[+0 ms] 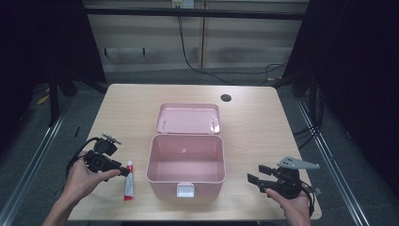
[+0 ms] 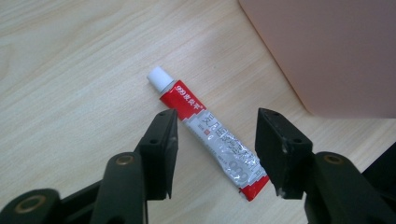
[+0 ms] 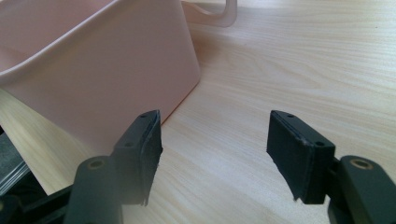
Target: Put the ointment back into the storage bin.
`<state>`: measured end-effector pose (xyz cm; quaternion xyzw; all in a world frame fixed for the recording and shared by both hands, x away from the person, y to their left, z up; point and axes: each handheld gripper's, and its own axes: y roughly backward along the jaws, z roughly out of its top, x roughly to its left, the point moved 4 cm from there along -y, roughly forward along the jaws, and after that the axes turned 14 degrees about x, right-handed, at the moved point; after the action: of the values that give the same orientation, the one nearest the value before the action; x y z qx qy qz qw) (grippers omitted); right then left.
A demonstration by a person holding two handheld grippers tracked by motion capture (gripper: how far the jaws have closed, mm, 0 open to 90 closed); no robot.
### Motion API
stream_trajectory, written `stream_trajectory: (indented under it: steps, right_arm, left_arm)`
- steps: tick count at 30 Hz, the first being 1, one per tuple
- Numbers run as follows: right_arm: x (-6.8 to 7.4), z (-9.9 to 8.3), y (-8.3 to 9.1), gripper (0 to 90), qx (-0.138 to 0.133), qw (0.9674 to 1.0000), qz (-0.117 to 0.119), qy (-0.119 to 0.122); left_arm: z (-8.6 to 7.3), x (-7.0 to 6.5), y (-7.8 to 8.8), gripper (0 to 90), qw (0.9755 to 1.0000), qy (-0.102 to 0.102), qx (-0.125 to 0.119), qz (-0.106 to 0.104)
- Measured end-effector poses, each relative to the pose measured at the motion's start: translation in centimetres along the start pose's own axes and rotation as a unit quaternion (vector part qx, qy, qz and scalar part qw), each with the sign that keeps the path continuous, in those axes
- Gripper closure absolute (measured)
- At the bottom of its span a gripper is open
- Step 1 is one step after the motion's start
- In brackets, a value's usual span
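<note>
A red and white tube (image 1: pixel 128 181) lies flat on the wooden table, just left of an open pink box (image 1: pixel 151 165). My left gripper (image 1: pixel 124 170) hovers over the tube's near half, its jaws open. In the left gripper view the tube (image 2: pixel 210 135) runs slantwise between the two jaws of that gripper (image 2: pixel 217 116), white cap pointing away, with neither pad pressing on it. My right gripper (image 1: pixel 256 173) is open to the right of the box, nothing between its jaws. The right gripper view has that gripper (image 3: pixel 215 116) facing bare wood beside the box wall (image 3: pixel 93 70).
The box's pink lid (image 1: pixel 188 117) lies folded back behind it, and a white latch (image 1: pixel 185 189) sits on its front wall. The box interior holds nothing. A round cable hole (image 1: pixel 226 98) is at the table's far side. The box corner (image 2: pixel 327 46) stands close to the tube.
</note>
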<state>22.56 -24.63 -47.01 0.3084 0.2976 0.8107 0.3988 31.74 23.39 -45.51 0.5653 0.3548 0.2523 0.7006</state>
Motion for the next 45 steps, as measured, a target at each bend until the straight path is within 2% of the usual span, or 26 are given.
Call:
stream_trajectory:
  steps: [2,3,4,8,9,11,12,22,32,41,45]
  right_arm:
    - [0.0,0.0,-0.1,35.6,-0.001,1.0000,0.000,0.000]
    - [0.0,0.0,-0.1,35.4,0.000,1.0000,0.001,0.001]
    - [0.0,0.0,-0.1,35.4,0.001,1.0000,0.002,0.000]
    - [0.0,0.0,-0.1,35.1,0.002,1.0000,0.004,0.000]
    - [0.0,0.0,-0.1,34.5,0.003,1.0000,0.008,-0.003]
    - [0.0,-0.1,-0.2,33.0,0.006,0.9999,0.007,-0.005]
    - [-0.1,-0.1,-0.2,33.0,0.006,0.9999,0.007,-0.006]
    - [0.0,-0.1,-0.3,33.0,0.009,0.9999,0.010,-0.006]
    - [0.0,-0.2,-0.5,32.2,0.018,0.9997,0.016,-0.006]
    - [0.0,-0.2,-0.6,32.0,0.022,0.9996,0.016,-0.007]
    - [0.0,-0.2,-0.7,31.9,0.028,0.9994,0.017,-0.005]
  left_arm:
    - [0.0,0.0,-0.1,50.3,1.0000,-0.003,0.007,0.001]
    - [0.3,-0.1,-0.5,52.9,0.9998,-0.002,0.017,-0.010]
    - [0.3,-0.1,-0.5,53.2,0.9998,-0.002,0.017,-0.010]
    - [0.6,0.1,-1.1,51.4,0.9996,0.005,0.027,-0.013]
    - [0.5,0.3,-1.6,50.6,0.9992,0.004,0.040,-0.010]
    - [0.5,0.6,-2.0,49.9,0.9989,0.007,0.045,-0.013]
    - [0.5,0.7,-2.2,49.9,0.9988,0.010,0.046,-0.009]
    - [0.6,0.8,-3.4,49.1,0.9977,0.022,0.059,-0.025]
    - [1.0,0.6,-4.7,47.9,0.9967,0.020,0.077,-0.015]
    - [1.0,0.6,-5.0,57.1,0.9957,0.004,0.092,-0.003]
    - [1.0,0.7,-5.0,64.2,0.9956,0.000,0.094,0.006]
